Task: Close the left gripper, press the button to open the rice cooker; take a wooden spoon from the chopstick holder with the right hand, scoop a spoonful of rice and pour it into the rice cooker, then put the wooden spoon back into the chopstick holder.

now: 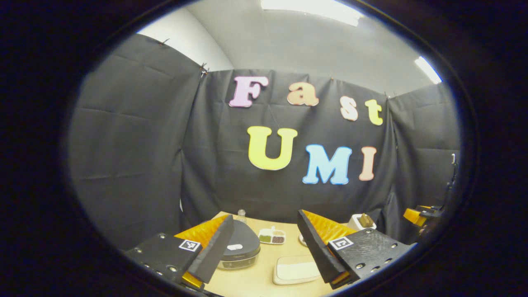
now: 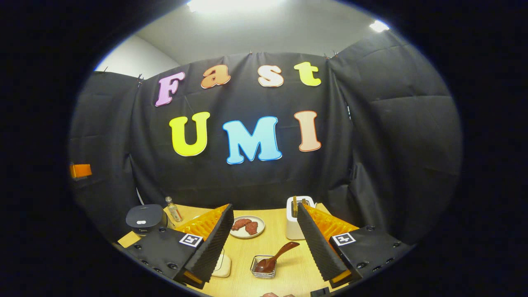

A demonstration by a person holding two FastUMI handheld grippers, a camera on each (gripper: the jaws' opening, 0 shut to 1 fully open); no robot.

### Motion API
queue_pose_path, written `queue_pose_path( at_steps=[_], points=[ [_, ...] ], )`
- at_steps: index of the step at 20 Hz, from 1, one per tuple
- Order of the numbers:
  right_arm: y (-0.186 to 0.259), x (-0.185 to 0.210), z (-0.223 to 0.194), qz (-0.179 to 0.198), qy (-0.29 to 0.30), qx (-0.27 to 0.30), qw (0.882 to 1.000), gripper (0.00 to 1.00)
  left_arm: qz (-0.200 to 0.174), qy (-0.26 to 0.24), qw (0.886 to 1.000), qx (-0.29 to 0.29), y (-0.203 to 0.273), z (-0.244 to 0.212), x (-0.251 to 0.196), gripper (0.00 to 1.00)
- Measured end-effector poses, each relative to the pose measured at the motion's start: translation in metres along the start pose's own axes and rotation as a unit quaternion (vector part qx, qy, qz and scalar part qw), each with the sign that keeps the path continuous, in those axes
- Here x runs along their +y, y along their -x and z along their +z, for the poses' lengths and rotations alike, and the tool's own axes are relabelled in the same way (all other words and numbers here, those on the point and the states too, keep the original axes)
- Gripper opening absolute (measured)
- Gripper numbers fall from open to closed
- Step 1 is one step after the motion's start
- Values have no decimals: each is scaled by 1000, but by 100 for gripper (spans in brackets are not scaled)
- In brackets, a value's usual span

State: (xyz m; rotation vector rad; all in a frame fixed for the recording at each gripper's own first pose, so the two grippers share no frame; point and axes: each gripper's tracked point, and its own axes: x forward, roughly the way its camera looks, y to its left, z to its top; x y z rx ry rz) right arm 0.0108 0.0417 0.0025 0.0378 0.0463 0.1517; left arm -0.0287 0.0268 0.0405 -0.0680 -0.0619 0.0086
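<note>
Held the left gripper (image 1: 265, 215) spread wide over the desk (image 1: 255, 280), gripping nothing. Kept the right gripper (image 2: 264, 207) spread and empty as well.

Judged the first hazard to be at the rice cooker (image 1: 241, 247), lid shut, near the desk's back left corner. With the jaws that far apart, could have straddled the pale button (image 1: 234, 247) on the lid rather than pressing it; needed pressing together first. Could also have shoved the cooker toward the left edge with an off-centre push.

Judged the next at the white chopstick holder (image 2: 295, 222), toward the back right. Looked tall and narrow, so liable to tip under a sideways tug at the wooden handle (image 2: 294, 206) poking from its top. Could not tell whether that handle belonged to the spoon. Found a dark wooden spoon (image 2: 277, 255) resting in a small glass dish (image 2: 264, 270) toward the near edge; easy to grab by mistake.

Around these, found:
- A pale board (image 1: 295, 270) near the front.
- A plate (image 2: 246, 227) of reddish pieces mid-desk, between cooker and holder and probably under the carrying path, so open to spilled rice.
- A divided dish (image 1: 272, 237) of grains behind the board.
- A small bottle (image 2: 174, 209) just beside the cooker, apt to topple from a careless sweep.
</note>
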Motion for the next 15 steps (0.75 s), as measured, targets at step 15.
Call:
queue_pose_path(
  at_steps=[15],
  points=[
    [8, 10, -34, -8, 53, 32, 998, 98, 28, 27, 998, 48, 70, -96, 24, 98]
  ],
)
